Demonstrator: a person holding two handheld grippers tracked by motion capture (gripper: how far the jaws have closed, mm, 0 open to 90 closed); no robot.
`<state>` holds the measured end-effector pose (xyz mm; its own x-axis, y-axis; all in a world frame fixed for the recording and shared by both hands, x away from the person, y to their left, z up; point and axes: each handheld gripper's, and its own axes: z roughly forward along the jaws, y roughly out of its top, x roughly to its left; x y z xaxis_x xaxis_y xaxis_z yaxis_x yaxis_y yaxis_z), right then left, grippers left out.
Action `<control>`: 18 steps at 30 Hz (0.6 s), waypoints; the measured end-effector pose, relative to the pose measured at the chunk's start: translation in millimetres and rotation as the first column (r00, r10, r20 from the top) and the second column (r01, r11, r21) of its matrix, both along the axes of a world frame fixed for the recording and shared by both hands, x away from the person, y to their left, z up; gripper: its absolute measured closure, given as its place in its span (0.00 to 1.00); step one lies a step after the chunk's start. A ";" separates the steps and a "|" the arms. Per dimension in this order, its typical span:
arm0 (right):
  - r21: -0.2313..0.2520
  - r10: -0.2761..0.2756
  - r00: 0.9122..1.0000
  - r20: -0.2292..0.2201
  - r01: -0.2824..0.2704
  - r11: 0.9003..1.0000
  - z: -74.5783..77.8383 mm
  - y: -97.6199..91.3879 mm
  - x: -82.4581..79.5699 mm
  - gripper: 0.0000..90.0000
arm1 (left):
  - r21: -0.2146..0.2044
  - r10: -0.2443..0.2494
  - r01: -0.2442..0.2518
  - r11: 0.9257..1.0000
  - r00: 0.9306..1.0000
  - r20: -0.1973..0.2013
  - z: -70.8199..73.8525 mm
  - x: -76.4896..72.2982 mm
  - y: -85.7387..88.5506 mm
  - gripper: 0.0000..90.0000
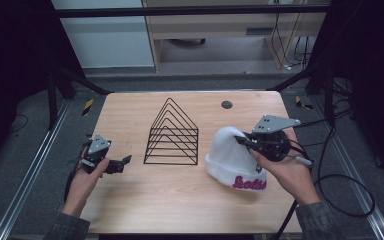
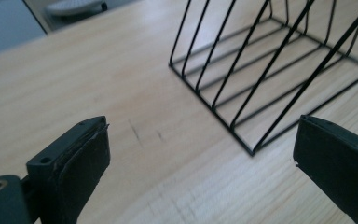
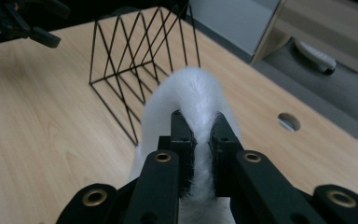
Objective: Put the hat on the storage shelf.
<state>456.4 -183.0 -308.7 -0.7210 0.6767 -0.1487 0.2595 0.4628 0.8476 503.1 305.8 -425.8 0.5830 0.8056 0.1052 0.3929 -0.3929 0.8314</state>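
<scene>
- Pink lettering on the white hat (image 1: 232, 159) is running partly out of sight under the right hand (image 1: 291, 172).
- Right gripper (image 1: 243, 141) is pinching the hat's crown, lifting it beside the wire rack (image 1: 172, 134).
- Left gripper (image 1: 125, 161) is hovering wide open, gripping nothing.

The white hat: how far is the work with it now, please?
Done: the right gripper is shut on the white hat, pinching its top. In hand: hat partly lifted, brim on the table. Left: the wire rack holds nothing; the left gripper is open.
</scene>
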 end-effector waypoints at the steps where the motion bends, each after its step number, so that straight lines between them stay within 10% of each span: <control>1: 0.010 0.002 1.000 0.023 -0.002 1.000 8.0 -2.3 4.3 0.93 | -0.022 -0.018 0.018 1.000 1.000 0.014 16.7 2.5 -1.2 0.04; 18: 0.089 -0.005 0.981 0.195 -0.012 0.996 85.4 11.8 41.2 0.93 | -0.047 -0.168 0.170 0.984 0.985 0.048 109.1 14.8 -41.9 0.10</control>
